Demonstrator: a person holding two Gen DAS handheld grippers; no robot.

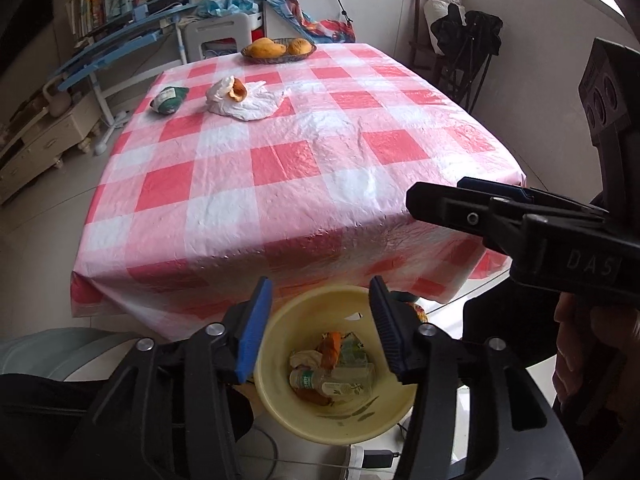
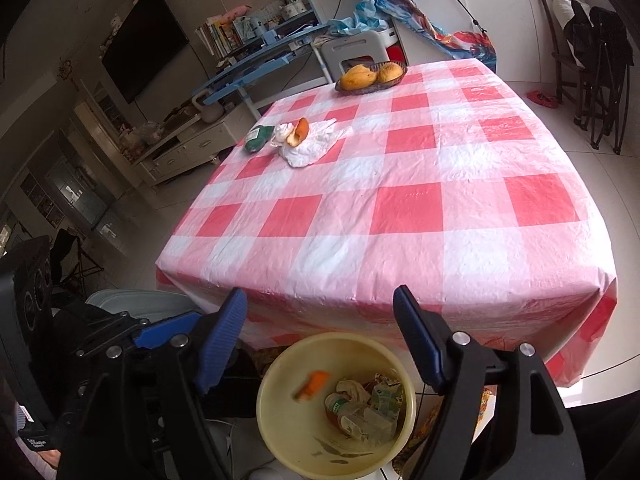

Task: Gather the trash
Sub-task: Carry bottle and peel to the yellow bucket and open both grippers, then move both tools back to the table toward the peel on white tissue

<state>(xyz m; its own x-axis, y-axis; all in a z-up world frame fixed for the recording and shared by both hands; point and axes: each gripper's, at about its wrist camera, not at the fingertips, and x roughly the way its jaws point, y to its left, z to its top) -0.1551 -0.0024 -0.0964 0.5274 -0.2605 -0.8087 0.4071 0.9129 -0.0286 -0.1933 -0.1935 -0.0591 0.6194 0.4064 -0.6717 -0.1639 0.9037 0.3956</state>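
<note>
A yellow trash bin [image 1: 280, 412] [image 2: 276, 428] stands on the floor below the table's near edge, holding a plastic bottle [image 1: 320, 384] [image 2: 352, 416], wrappers and orange peel. An orange peel piece [image 2: 312, 386] is blurred in mid-air inside the bin. My left gripper [image 1: 320, 320] is open and empty above the bin. My right gripper [image 2: 320, 340] is open and empty above the bin; its fingers [image 1: 448, 204] show from the side in the left wrist view. On the table's far left lie a green packet [image 1: 168, 98] [image 2: 260, 138], a white plastic bag [image 1: 248, 104] [image 2: 312, 148] and an orange peel [image 1: 237, 90] [image 2: 299, 132].
The table has a red and white checked cloth [image 1: 300, 168] [image 2: 400, 208]. A basket of fruit [image 1: 278, 49] [image 2: 370, 74] sits at its far edge. A grey seat [image 1: 52, 352] [image 2: 120, 300] is left of the bin. Chairs [image 1: 468, 52] stand at the right wall.
</note>
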